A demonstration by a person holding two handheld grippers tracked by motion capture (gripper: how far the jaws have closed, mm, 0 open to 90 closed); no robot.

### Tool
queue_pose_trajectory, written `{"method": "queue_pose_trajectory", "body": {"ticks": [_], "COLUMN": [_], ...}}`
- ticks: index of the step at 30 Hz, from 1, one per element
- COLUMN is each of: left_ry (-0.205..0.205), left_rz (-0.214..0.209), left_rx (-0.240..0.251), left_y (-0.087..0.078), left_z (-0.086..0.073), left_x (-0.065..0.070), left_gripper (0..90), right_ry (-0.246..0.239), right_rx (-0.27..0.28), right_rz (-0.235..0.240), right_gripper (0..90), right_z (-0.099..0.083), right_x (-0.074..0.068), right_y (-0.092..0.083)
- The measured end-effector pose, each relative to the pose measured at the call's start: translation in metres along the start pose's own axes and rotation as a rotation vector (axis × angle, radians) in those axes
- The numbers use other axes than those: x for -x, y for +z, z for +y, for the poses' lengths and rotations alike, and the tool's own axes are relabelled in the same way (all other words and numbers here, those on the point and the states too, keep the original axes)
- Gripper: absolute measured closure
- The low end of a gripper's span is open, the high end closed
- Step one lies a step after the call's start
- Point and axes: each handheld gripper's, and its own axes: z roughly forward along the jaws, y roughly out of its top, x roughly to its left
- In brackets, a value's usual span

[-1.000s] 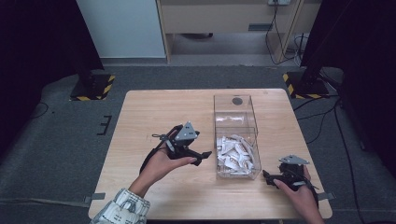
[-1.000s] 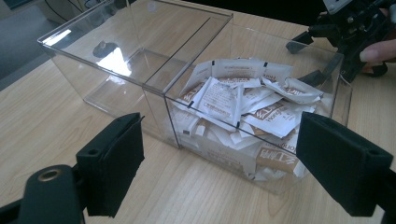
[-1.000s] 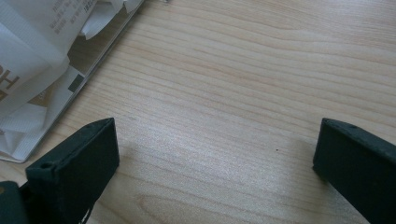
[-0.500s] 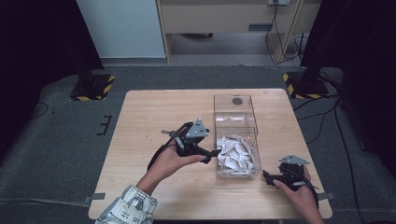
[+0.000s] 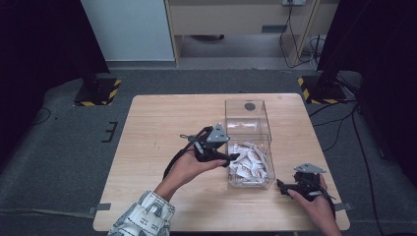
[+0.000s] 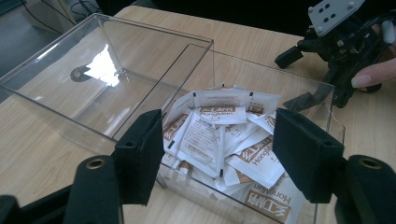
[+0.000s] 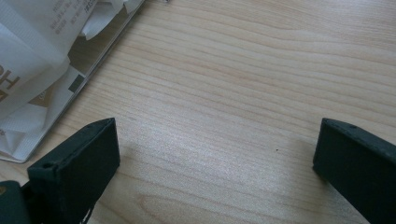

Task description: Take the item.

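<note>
A clear plastic box (image 5: 269, 164) (image 6: 273, 80) stands on the table's right half, holding several white-and-brown sachets (image 5: 248, 164) (image 6: 219, 135). Its clear lid (image 5: 248, 115) (image 6: 93, 60) lies open behind it. My left gripper (image 5: 232, 159) (image 6: 218, 125) hovers at the box's left rim, pointing into it. Its jaws have just been closing and stand open, with the sachets beyond them and nothing pinched. My right gripper (image 5: 280, 185) (image 7: 215, 140) rests low over bare wood just right of the box's front corner, open and empty; it also shows in the left gripper view (image 6: 336, 42).
The wooden table (image 5: 157, 142) has free room on its left half and along its front edge. A small dark round mark (image 5: 250, 105) shows on the lid. Grey floor, black stands and cables surround the table.
My left gripper has moved right from mid-table to the box's left rim. The right gripper has stayed put.
</note>
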Motion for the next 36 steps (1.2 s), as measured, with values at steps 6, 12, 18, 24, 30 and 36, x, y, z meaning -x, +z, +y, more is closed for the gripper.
{"method": "queue_pose_trajectory", "body": {"ticks": [6,12,18,24,30,36], "left_ry": [-0.009,-0.009,-0.002,0.019,-0.007,0.001], "left_rz": [-0.026,-0.056,-0.063,-0.071,-0.052,-0.042], "left_rx": [-0.025,-0.066,-0.102,-0.127,-0.144,-0.153], "left_y": [0.017,0.033,0.045,0.056,0.063,0.065], "left_z": [0.004,0.004,0.005,0.004,0.001,0.000], "left_x": [-0.003,0.000,0.004,0.006,0.006,0.005], "left_gripper": [41.2,48.9,55.7,61.8,63.2,67.2], "right_ry": [0.000,-0.001,-0.001,-0.002,-0.001,-0.002], "right_rx": [0.000,0.000,0.000,0.000,0.000,0.000], "right_rz": [0.000,0.001,0.002,0.002,0.002,0.001], "right_gripper": [0.8,0.8,0.8,0.8,0.8,0.8], "right_z": [0.000,0.000,0.000,0.000,0.000,0.000], "right_x": [0.000,0.000,0.000,0.000,0.000,0.000], "right_y": [0.000,0.000,0.000,0.000,0.000,0.000]}}
